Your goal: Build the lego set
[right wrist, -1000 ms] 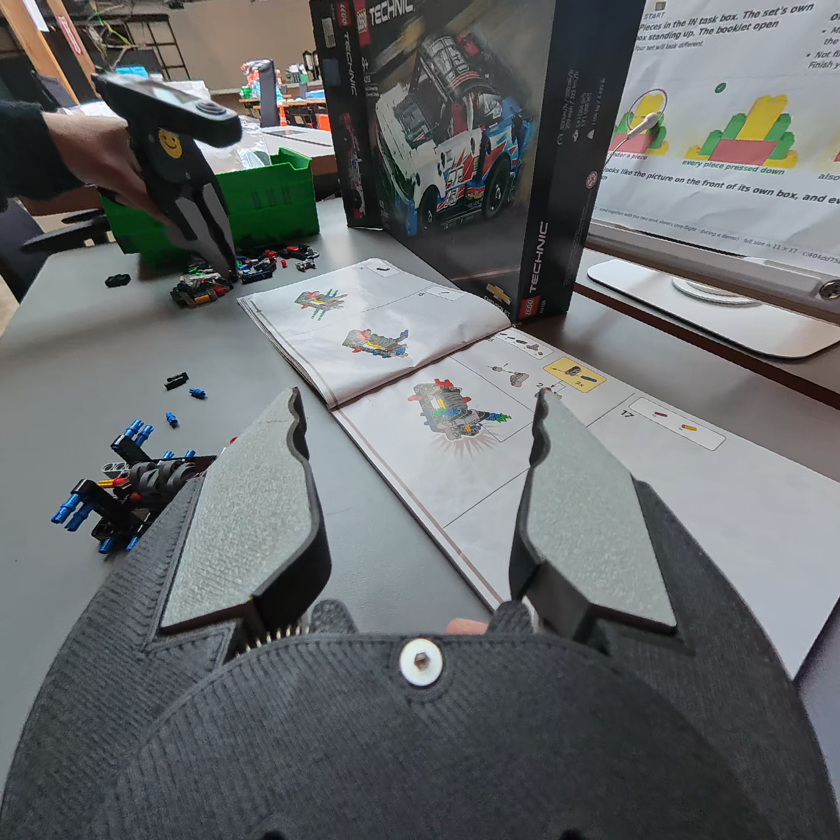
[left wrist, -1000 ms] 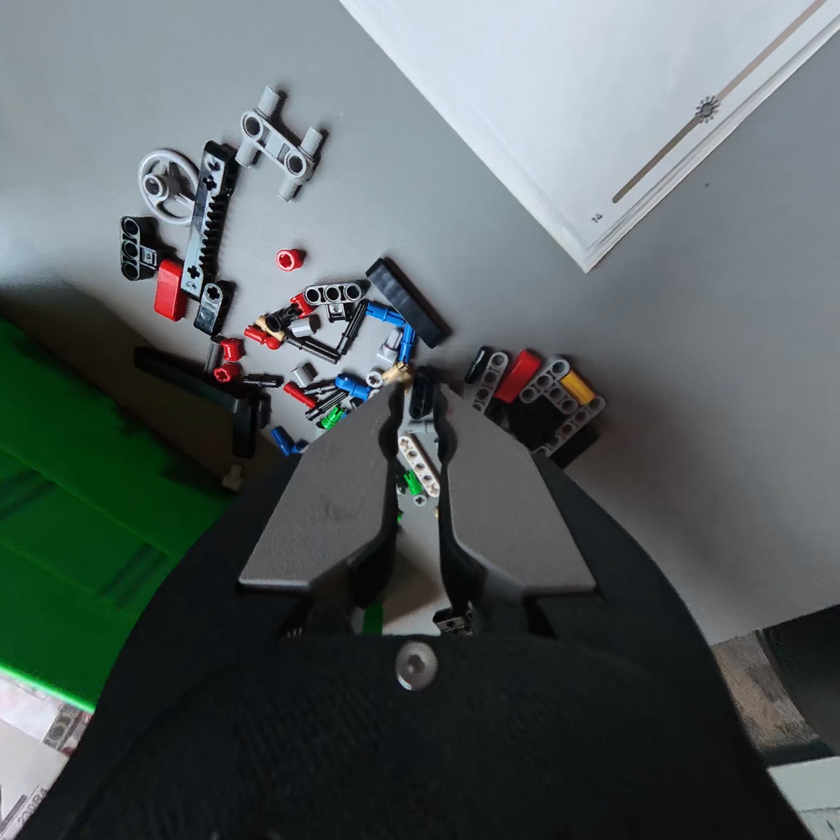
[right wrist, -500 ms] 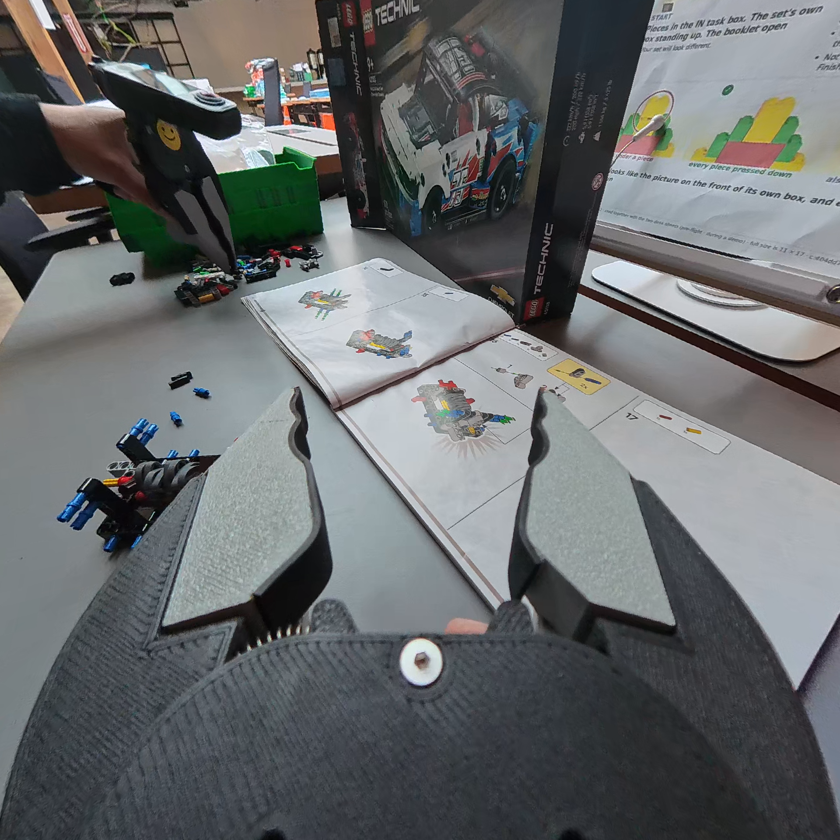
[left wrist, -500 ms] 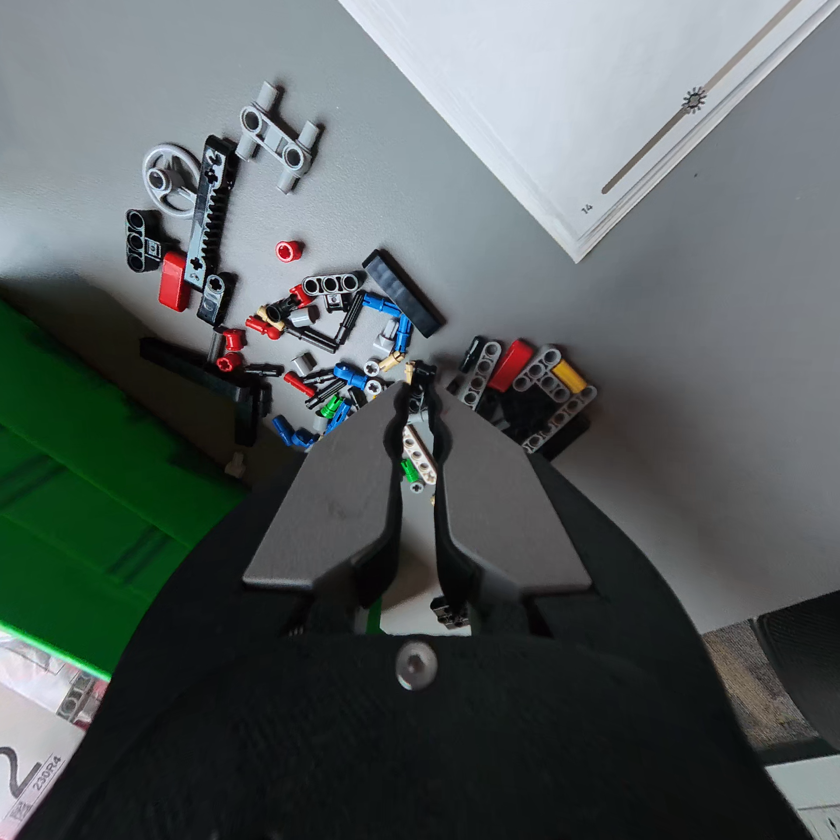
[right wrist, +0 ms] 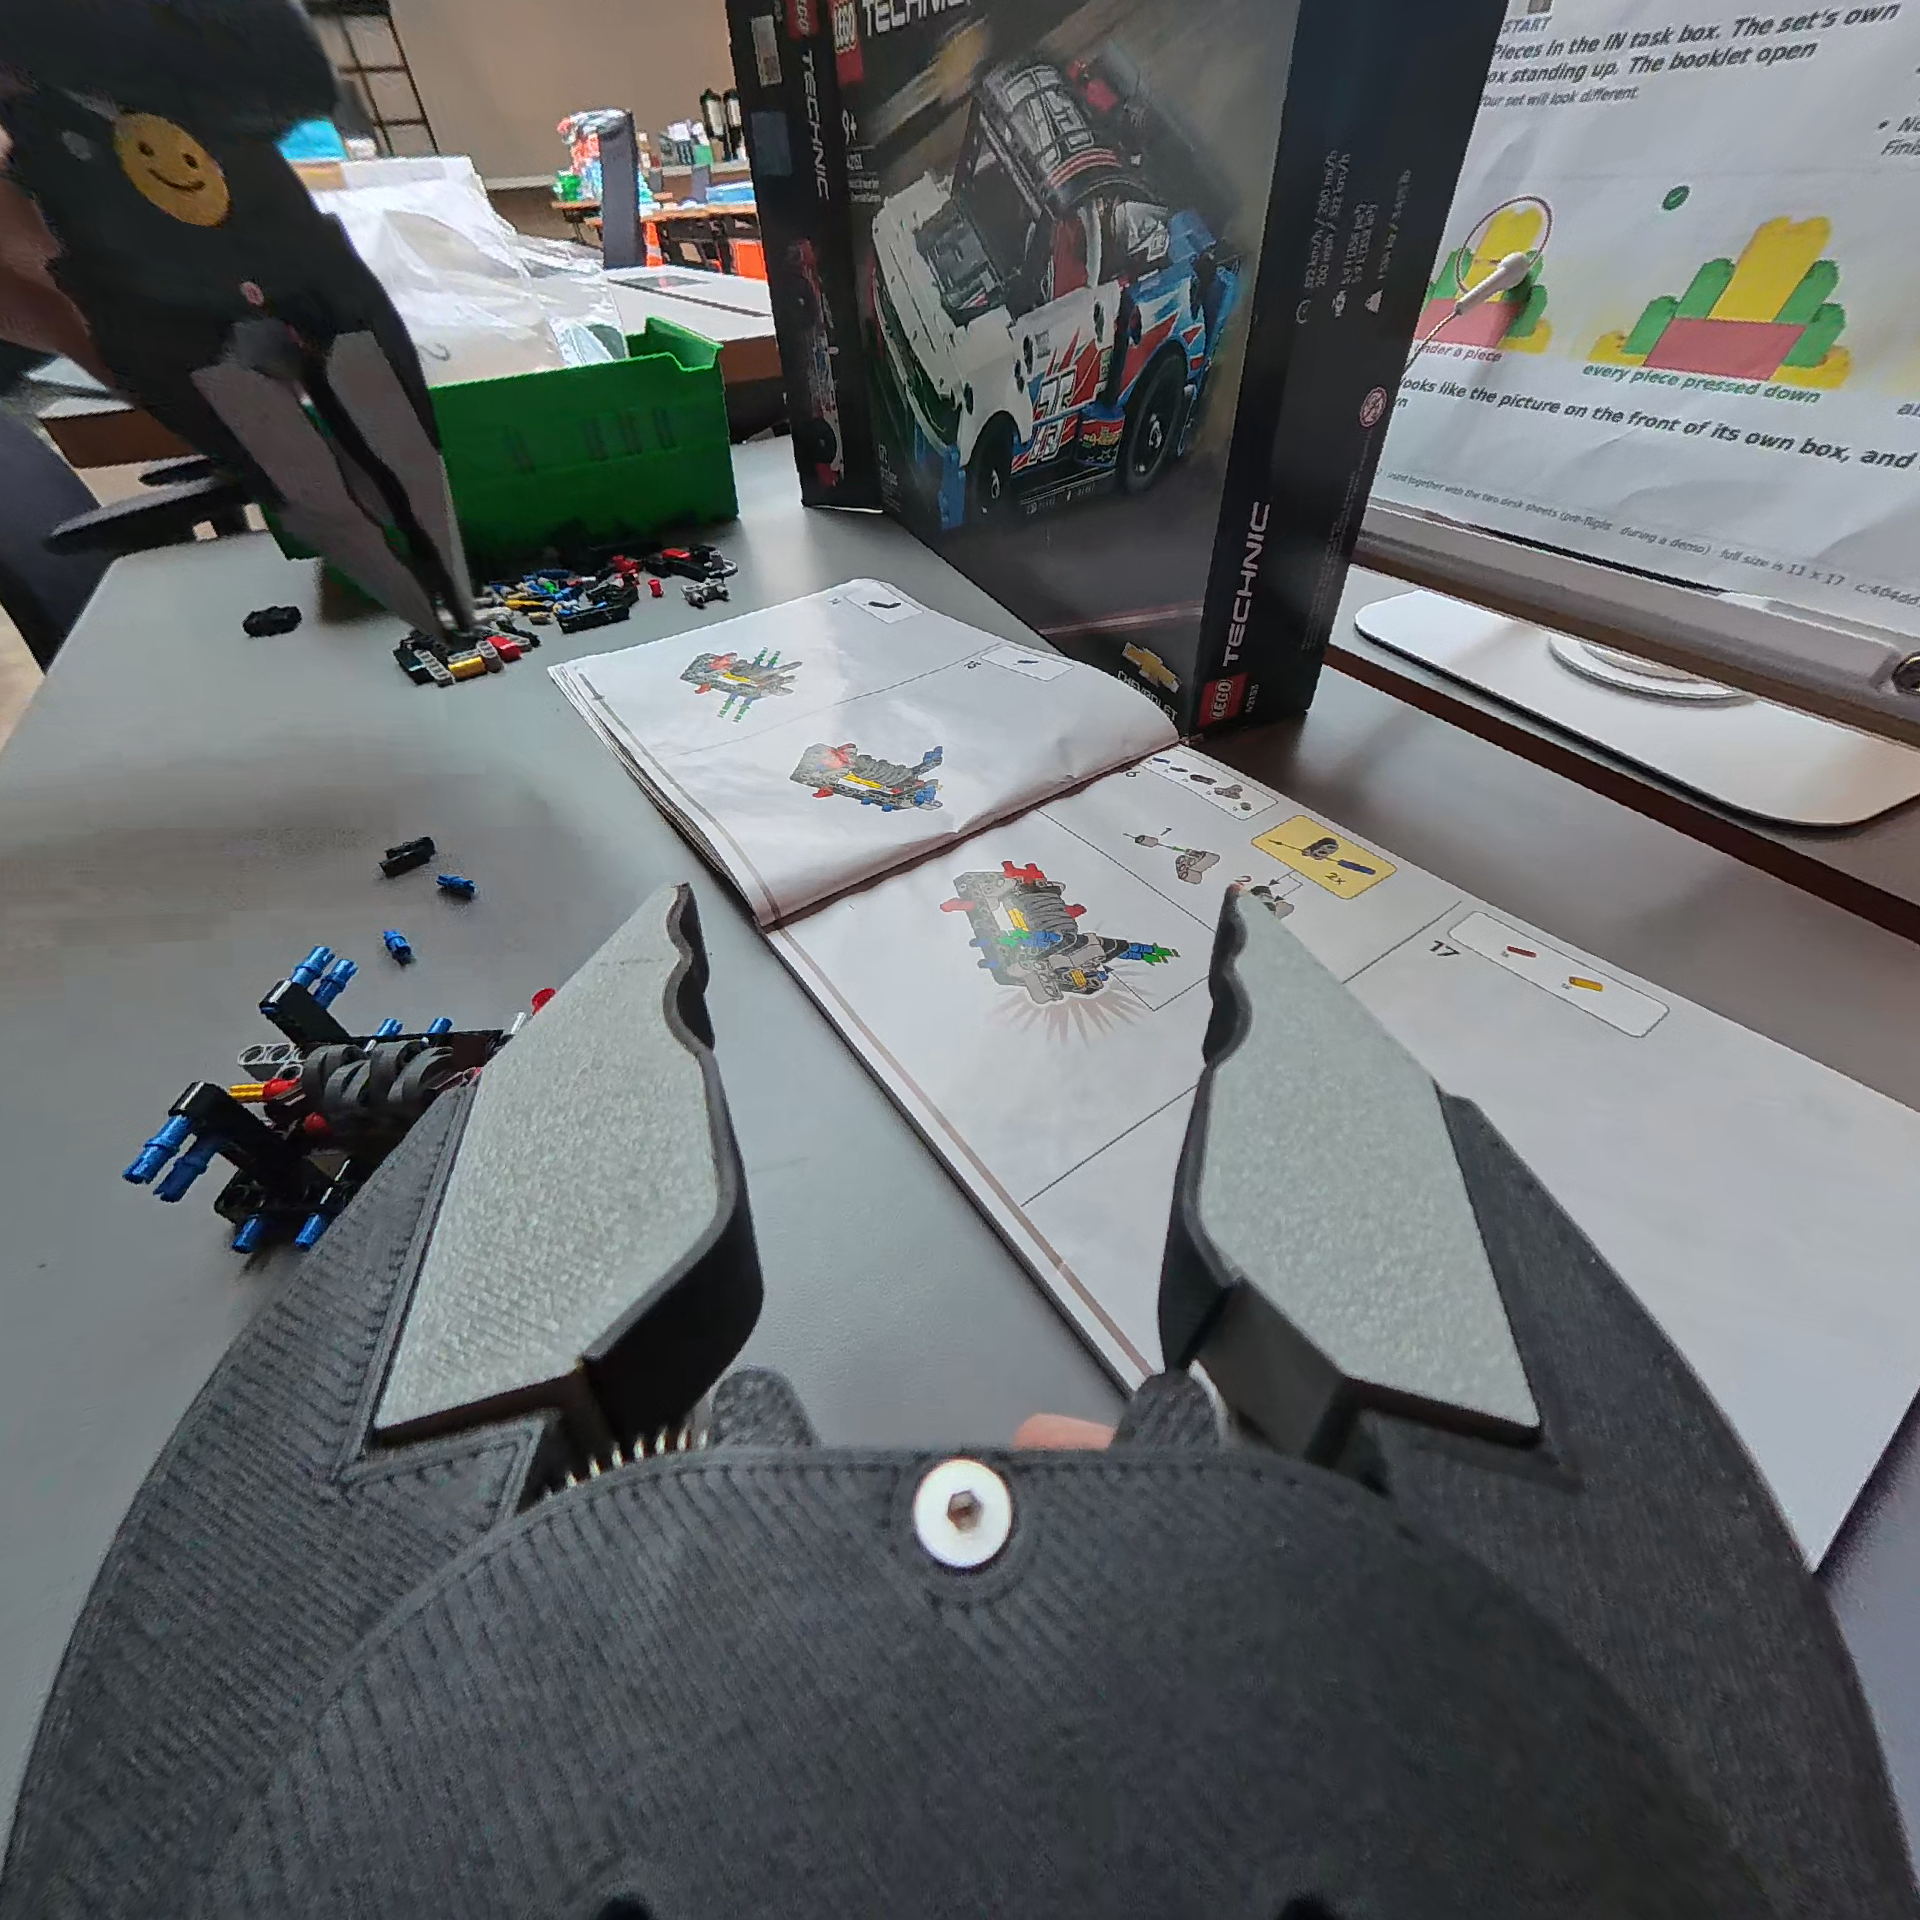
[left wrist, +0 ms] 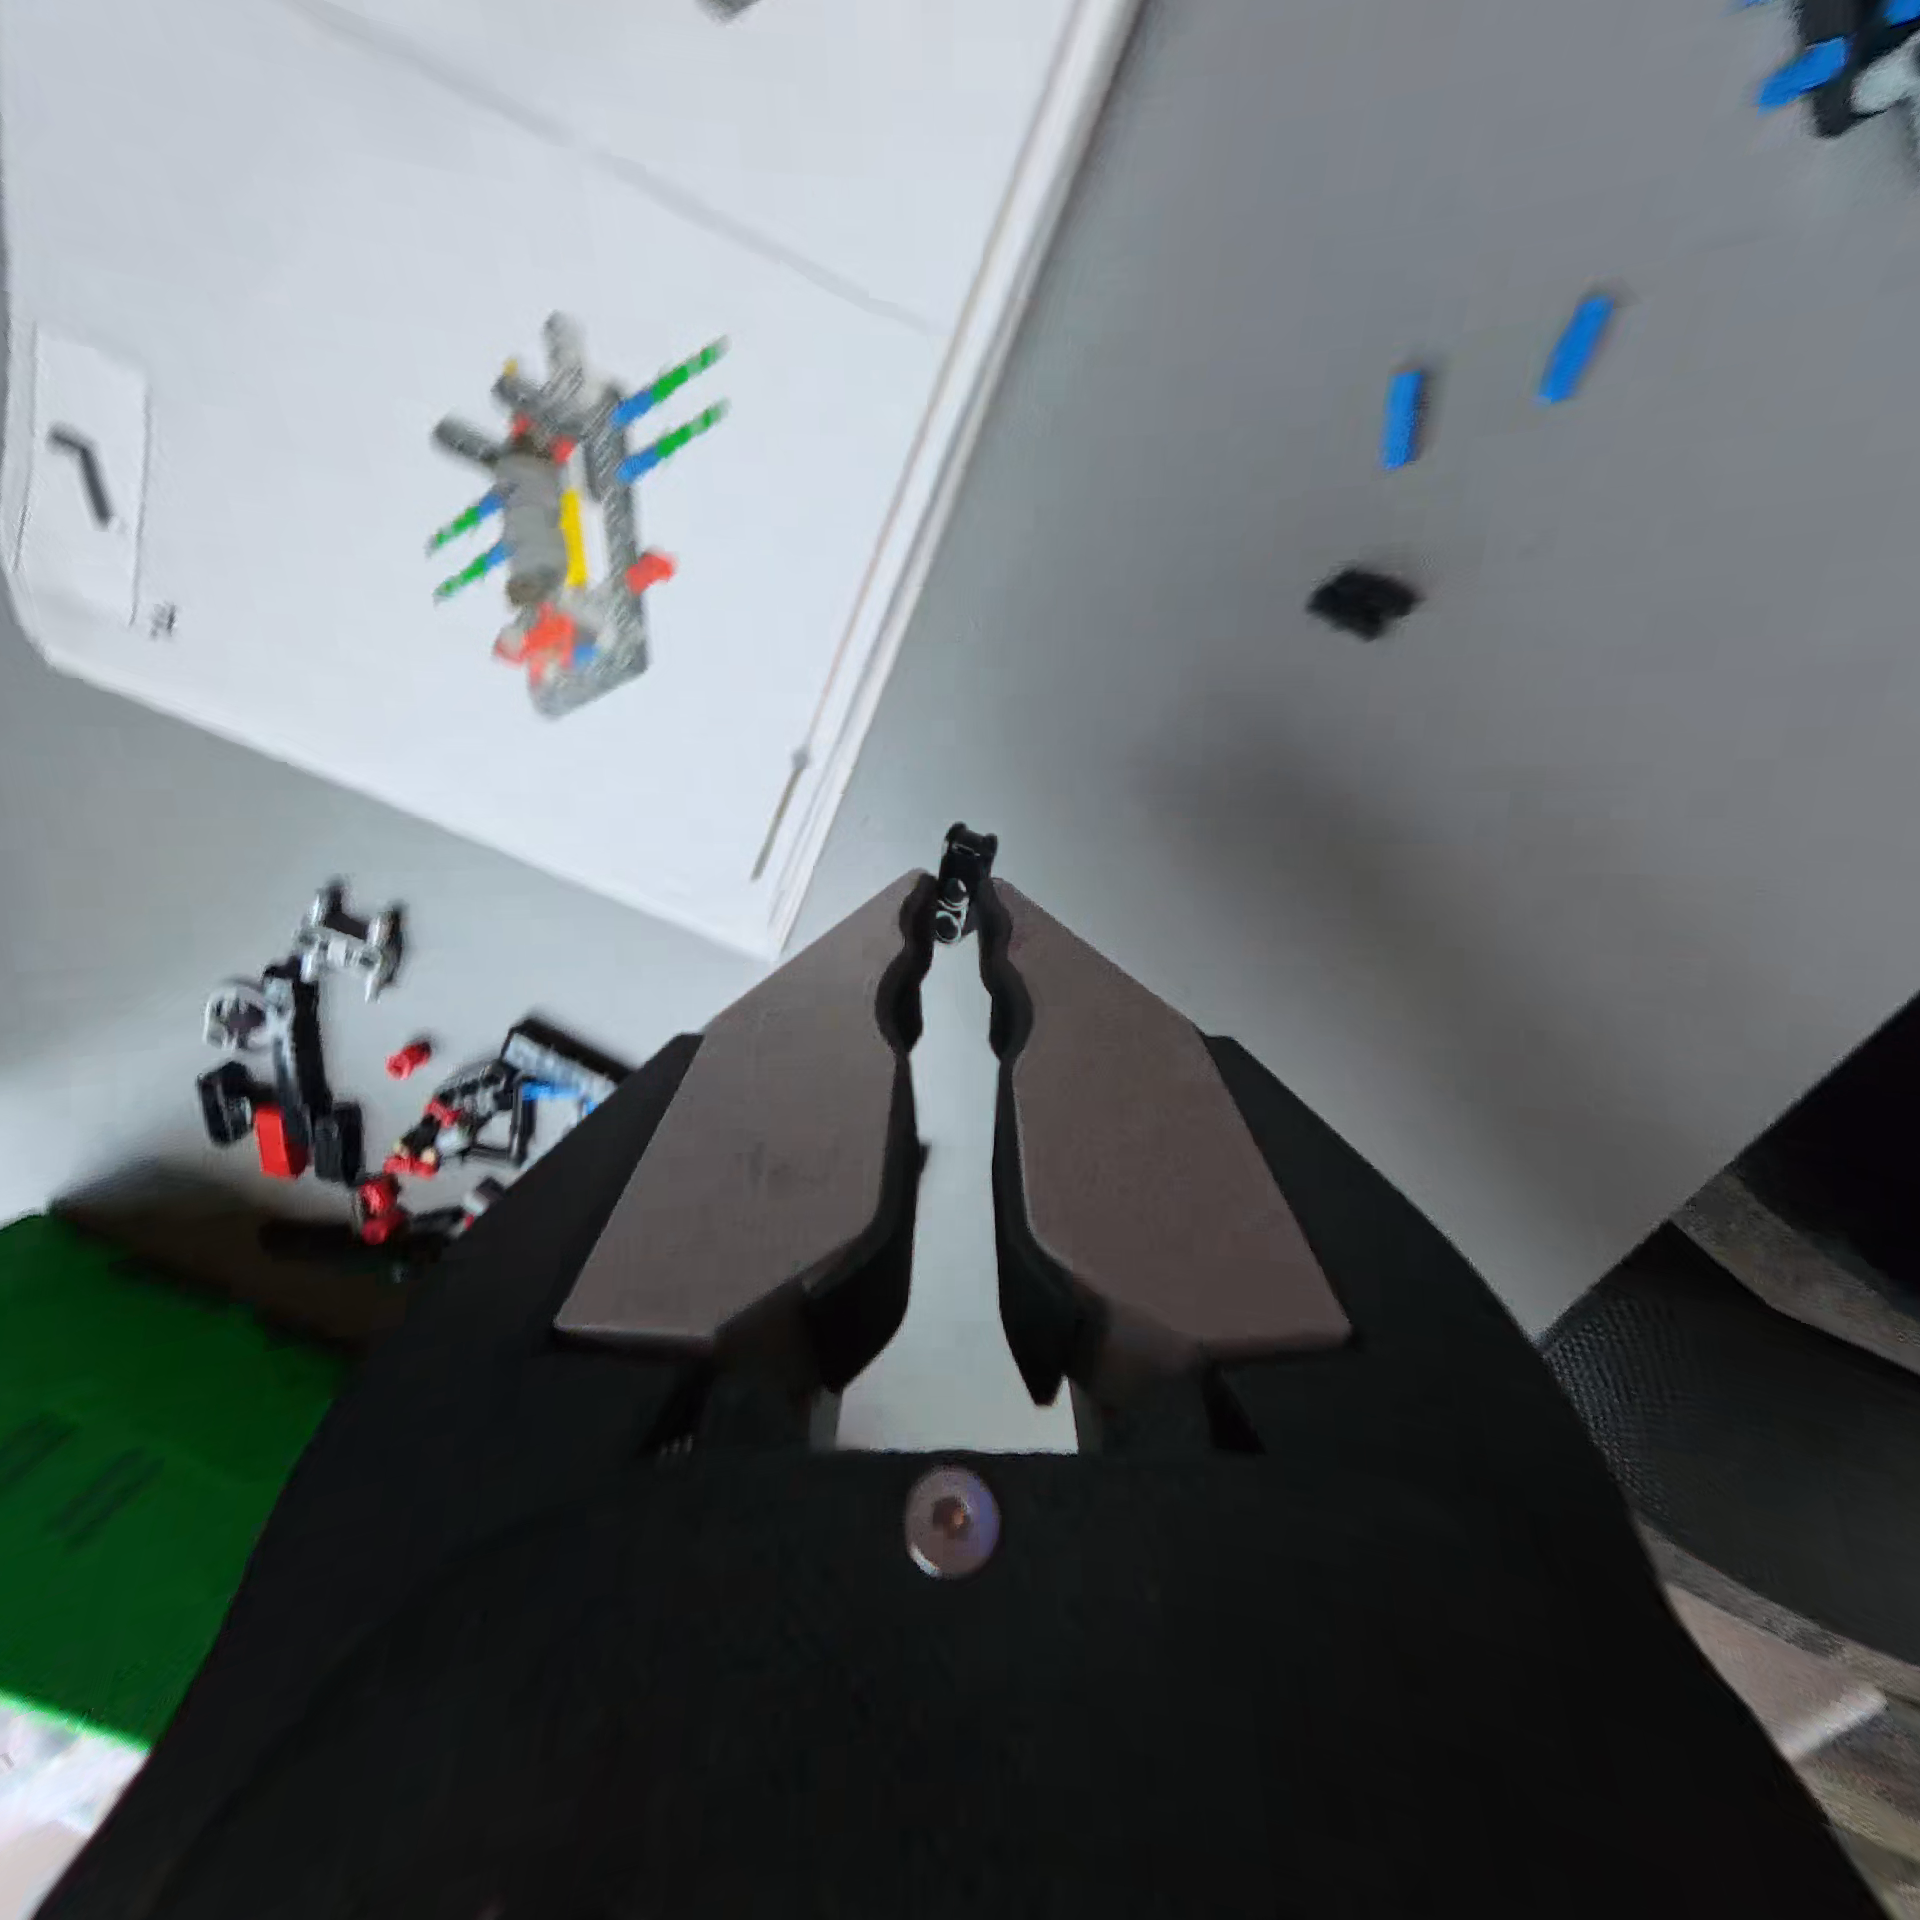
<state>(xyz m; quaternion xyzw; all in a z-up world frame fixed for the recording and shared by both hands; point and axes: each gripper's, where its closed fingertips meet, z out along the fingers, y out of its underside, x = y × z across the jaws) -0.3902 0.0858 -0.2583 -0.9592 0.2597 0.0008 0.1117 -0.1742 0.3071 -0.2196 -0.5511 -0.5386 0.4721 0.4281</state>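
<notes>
Left wrist view: the left tongs [left wrist: 961, 894] are closed almost tip to tip on a small black piece [left wrist: 958, 878], pinched at the very ends. A second ago these tongs were down among the loose parts pile [left wrist: 343, 1101] beside the green bin [left wrist: 125, 1455]; now the pile lies behind to the lower left, and the open instruction booklet [left wrist: 312, 208] and two loose blue pins [left wrist: 1403, 416] are ahead. Judgement: the pick is done and the piece is in transit toward the build. The frame is motion-blurred; the piece's exact shape cannot be made out.

Right wrist view: the right tongs [right wrist: 956, 935] stand wide open and empty, unchanged over the last second, low above the booklet's near page. The partly built assembly [right wrist: 301, 1101] sits on the tabletop [right wrist: 208, 790] just left of them, partly hidden behind the left finger. The left tongs show at upper left, over the pile, blurred; the set's box [right wrist: 1049, 312] stands behind. The held piece is too small to see here.
</notes>
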